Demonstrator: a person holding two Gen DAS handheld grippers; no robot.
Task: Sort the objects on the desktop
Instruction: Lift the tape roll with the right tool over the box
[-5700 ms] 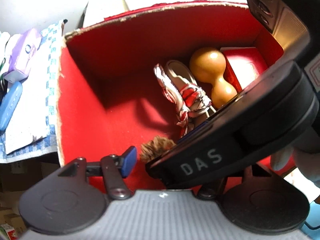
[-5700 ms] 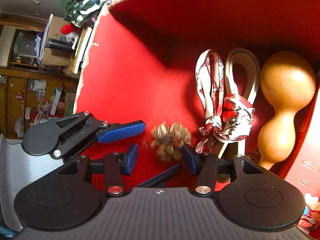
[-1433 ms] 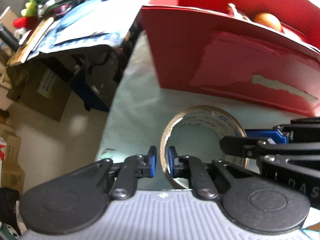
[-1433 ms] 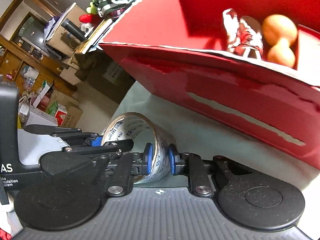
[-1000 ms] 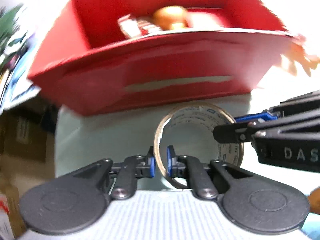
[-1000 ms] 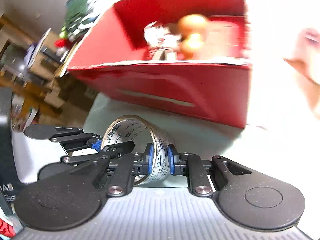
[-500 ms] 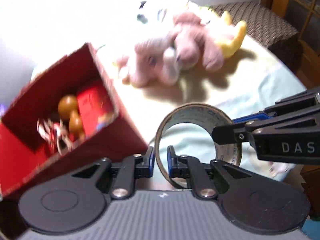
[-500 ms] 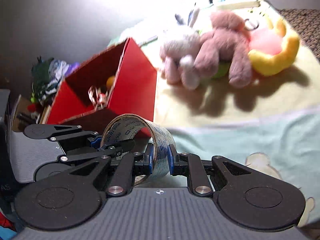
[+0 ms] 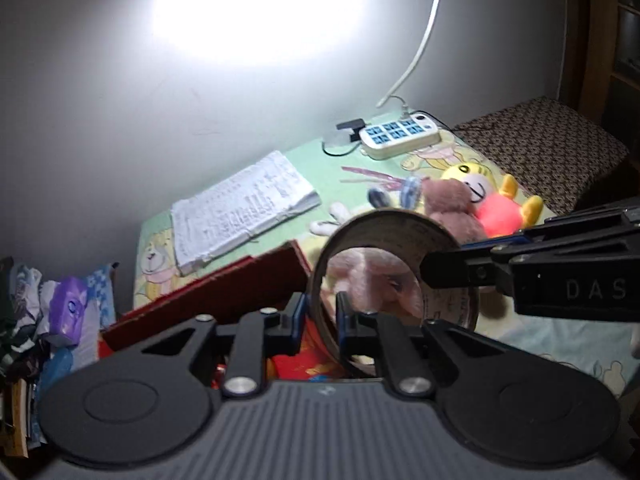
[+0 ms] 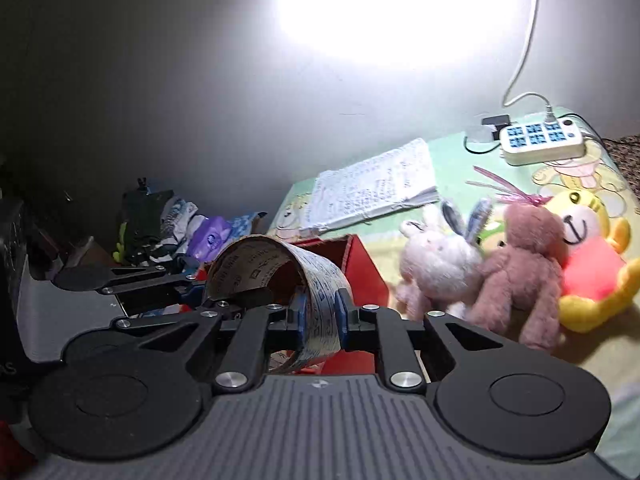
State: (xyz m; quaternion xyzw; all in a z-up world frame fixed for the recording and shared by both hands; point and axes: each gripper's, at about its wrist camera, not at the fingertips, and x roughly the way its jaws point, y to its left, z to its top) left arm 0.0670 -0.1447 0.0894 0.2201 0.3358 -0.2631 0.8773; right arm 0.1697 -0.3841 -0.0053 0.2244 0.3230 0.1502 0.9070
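Tape roll (image 9: 394, 268) hangs above the red box (image 9: 224, 292), left gripper (image 9: 321, 316) and right gripper (image 10: 319, 316) each pinching its wall, sharing the load for the drop.

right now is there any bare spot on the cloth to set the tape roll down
Bare cloth lies between the notebook and the power strip. Another pale patch shows in front of the plush toys. It is crowded around those toys and the red box. Both grippers, left and right, clamp the tape roll.
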